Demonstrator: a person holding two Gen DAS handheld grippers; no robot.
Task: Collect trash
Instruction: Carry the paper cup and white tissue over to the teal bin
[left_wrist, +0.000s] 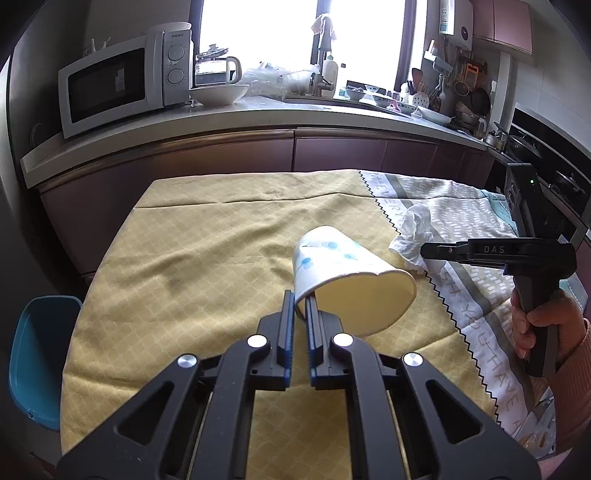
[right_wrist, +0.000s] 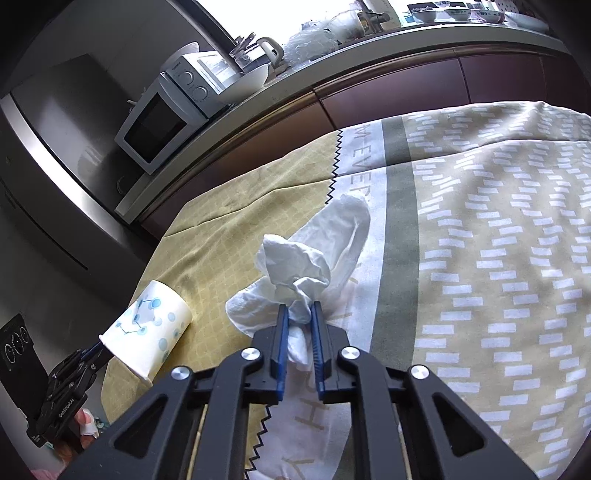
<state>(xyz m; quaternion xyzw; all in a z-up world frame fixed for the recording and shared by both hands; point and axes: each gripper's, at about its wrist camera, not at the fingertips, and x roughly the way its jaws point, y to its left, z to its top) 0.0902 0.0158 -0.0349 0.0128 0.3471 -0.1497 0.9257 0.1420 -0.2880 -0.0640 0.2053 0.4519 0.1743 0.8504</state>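
Kitchen setup: counter with a microwave (left_wrist: 110, 88) at the back and a table under two overlapping cloths, yellow one (left_wrist: 207, 251) on the left and a striped one with lettering (right_wrist: 480, 258) on the right.

Starting at the claws: left gripper (left_wrist: 300, 306) is clamped on the rim of a paper cup (left_wrist: 343, 273), one finger inside the wall, one outside. The cup hangs tipped over, mouth facing back toward the gripper, closed bottom pointing away and up, just over the yellow cloth.

Right gripper (right_wrist: 300, 314) is pinched shut on a crumpled white tissue (right_wrist: 295, 273), bunched right between the pads, with the loose end trailing forward onto the seam where the two cloths meet.

So both bits of trash are already in a grip. The cup sits to the left of the tissue, pretty near it, open mouth roughly sideways. I'd guess the next thing is stuffing the tissue into the cup, so the right hand would need to come around to that open end. No bin in sight, can't tell where this all ends up.
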